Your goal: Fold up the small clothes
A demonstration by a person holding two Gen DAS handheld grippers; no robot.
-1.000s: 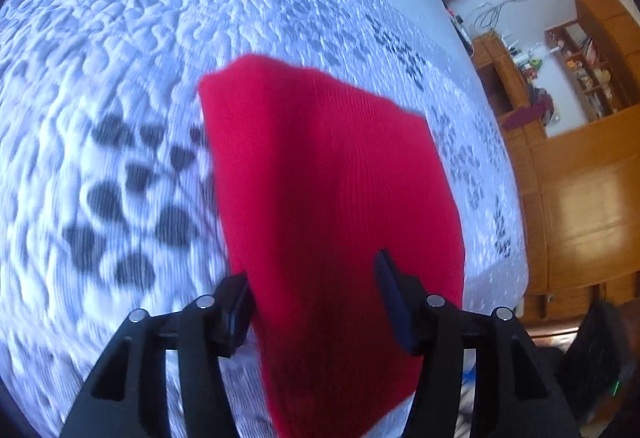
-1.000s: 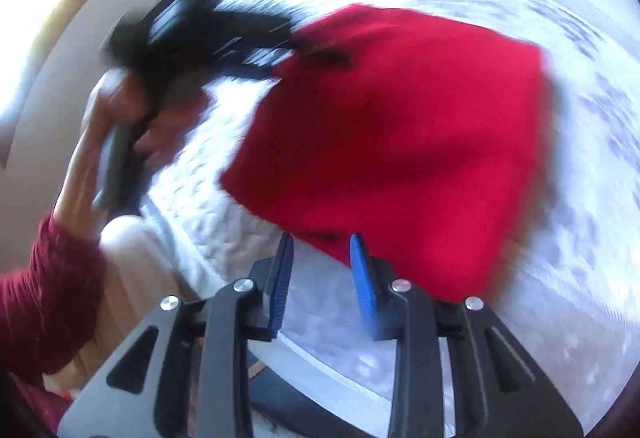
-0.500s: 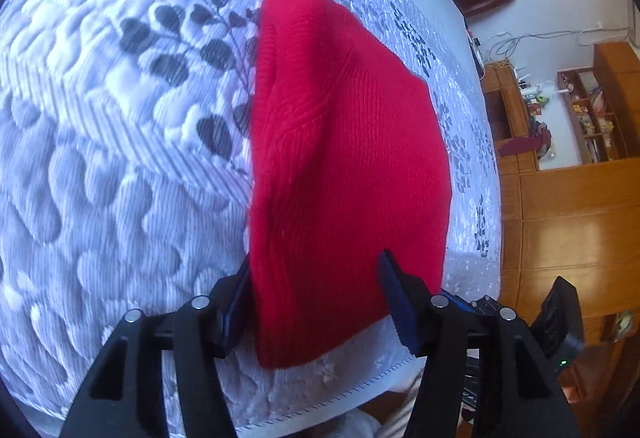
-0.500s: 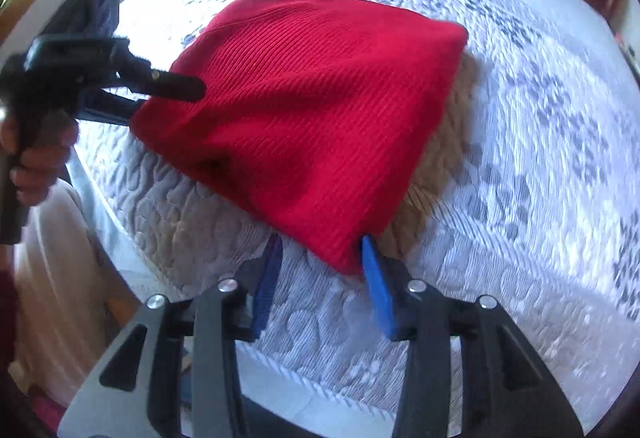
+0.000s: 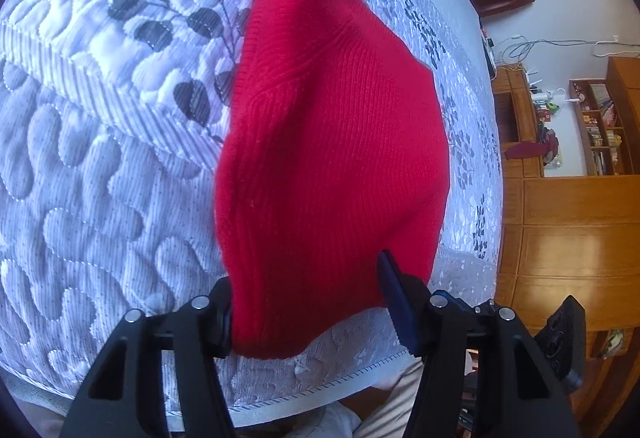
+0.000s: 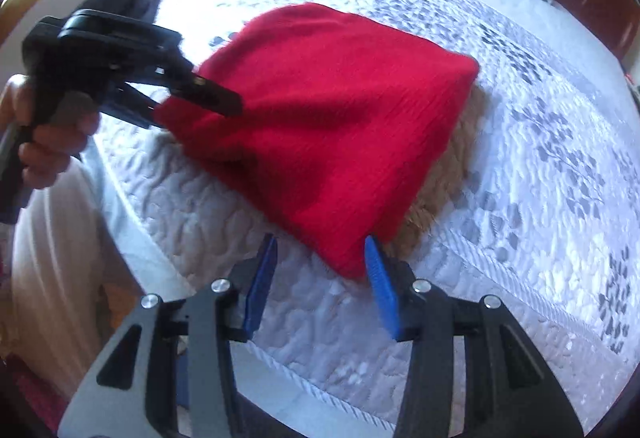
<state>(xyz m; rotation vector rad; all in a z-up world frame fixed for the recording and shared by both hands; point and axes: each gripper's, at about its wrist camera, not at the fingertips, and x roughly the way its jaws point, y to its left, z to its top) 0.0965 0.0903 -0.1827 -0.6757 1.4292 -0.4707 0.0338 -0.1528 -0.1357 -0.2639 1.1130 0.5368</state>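
**Red knit garment spread on bed, both grippers at its near edge**

Since half a second ago, the right hand-held gripper (image 6: pixel 320 270) has spread its blue pads wider, and the red knit garment (image 5: pixel 332 166) fills more of the left wrist view. The garment lies flat on the quilted bedspread (image 5: pixel 100 158), near the bed's front edge. The left hand-held gripper (image 5: pixel 308 302) stands wide, its fingers straddling one near corner of the garment without clamping it. The right hand-held gripper is likewise wide, its right pad (image 6: pixel 380 290) just beside the other near corner. Wooden cabinets (image 5: pixel 568 230) stand beyond the bed.
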